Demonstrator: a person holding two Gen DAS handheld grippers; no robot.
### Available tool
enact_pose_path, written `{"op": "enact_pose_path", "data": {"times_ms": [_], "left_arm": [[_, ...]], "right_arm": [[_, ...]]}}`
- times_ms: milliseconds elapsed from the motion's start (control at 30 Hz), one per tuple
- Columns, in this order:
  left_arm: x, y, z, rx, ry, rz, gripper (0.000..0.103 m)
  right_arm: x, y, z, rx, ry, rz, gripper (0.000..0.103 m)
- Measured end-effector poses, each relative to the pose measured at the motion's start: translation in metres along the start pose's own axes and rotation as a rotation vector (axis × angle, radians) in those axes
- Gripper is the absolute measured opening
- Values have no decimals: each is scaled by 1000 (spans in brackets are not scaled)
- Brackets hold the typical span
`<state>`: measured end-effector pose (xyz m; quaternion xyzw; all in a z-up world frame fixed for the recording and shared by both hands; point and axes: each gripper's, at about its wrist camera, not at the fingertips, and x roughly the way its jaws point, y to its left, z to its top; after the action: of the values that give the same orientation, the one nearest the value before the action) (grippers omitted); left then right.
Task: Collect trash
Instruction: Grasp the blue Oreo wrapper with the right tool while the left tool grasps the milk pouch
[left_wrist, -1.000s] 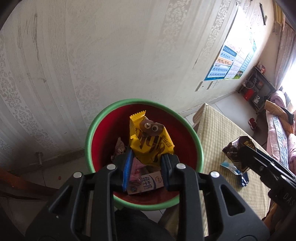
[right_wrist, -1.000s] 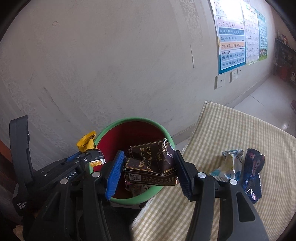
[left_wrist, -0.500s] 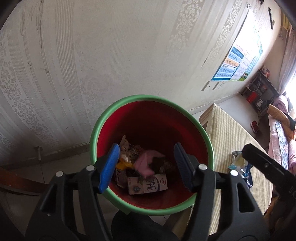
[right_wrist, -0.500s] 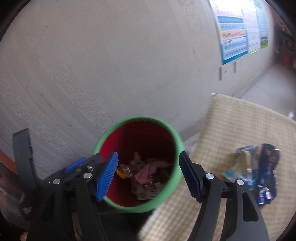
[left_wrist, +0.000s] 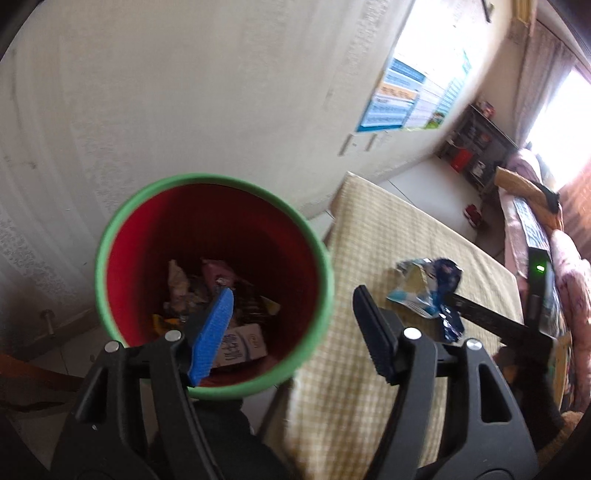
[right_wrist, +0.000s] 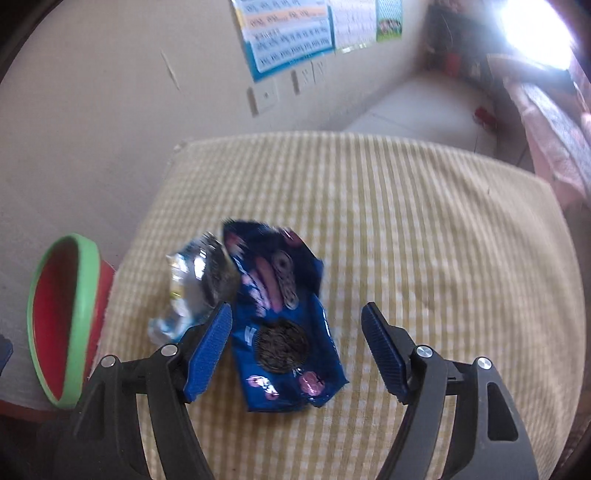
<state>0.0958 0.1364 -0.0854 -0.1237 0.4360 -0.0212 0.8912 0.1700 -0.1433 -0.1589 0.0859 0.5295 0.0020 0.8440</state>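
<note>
A red bin with a green rim (left_wrist: 325, 258) holds several wrappers and a small carton (left_wrist: 240, 345). My left gripper (left_wrist: 291, 314) hovers over the bin's right rim, its jaws opening with nothing between them. My right gripper (right_wrist: 295, 332) hangs above the checked cloth, jaws also opening, nothing pressed by the pads. A dark blue cookie wrapper (right_wrist: 284, 321) lies flat under it, between the fingers in the picture. A crumpled silvery-blue wrapper (right_wrist: 195, 284) sits just left of it. Both wrappers (left_wrist: 424, 291) show in the left wrist view too, with the right gripper's arm (left_wrist: 491, 321) over them. The bin (right_wrist: 79, 321) is left of the cloth.
The yellow checked cloth (right_wrist: 424, 240) covers a table set against a pale wall (left_wrist: 184, 92) with a poster (right_wrist: 288, 33). The bin stands on the floor at the table's left end. A bed with pink covers (left_wrist: 535, 236) and a dark shelf (left_wrist: 476, 155) lie beyond.
Both grippers let go of their trash into the bin and opened. My right gripper swung right and down over the blue wrappers on the cloth. My left gripper shifted right across the bin.
</note>
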Motion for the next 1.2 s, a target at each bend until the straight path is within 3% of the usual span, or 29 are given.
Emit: {"op": "enact_pose_path", "data": {"times_ms": [67,133,167,200,233,333,533,767,800,900,933,1033,1133,1200], "left_arm": [[4,-16,-3,26,11,-17,65],[9,-33,-6,59,16,-30,65],[13,-41,-6,77,21,-35,65],[16,-47,-7,89,26,-40,65],[21,-56,-7,105,31,-47,65],[37,-76,-8,147,47,-60,65],[79,-109,-9,208,110,-92,65],[127,-139,-9,227,182,-108,65],[132,-142,-9,224,189,-104,65],[152,-147,-10,209,243,-83,62],[154,-149,-10,212,253,-71,59],[156,-156,-13,247,242,-30,51],[151,-158,-17,267,233,-33,33],[142,-159,-20,276,216,-30,31]], "right_arm": [[7,-3,-4,16,15,12,66],[11,-5,-7,-1,10,0,42],[10,-4,-9,-14,-2,-14,36],[8,-6,-12,-24,-10,-6,20],[5,-9,-15,-20,-8,16,11],[-11,-22,-27,30,-11,89,4],[-63,-55,-59,77,-59,154,4],[-76,-76,-98,76,1,146,7],[-78,-77,-102,84,5,155,10],[-82,-83,-108,108,-5,170,36],[-83,-84,-109,114,-11,174,40],[-86,-84,-111,121,-20,188,49],[-85,-82,-113,131,-21,189,57],[-81,-78,-113,124,-19,184,58]]}}
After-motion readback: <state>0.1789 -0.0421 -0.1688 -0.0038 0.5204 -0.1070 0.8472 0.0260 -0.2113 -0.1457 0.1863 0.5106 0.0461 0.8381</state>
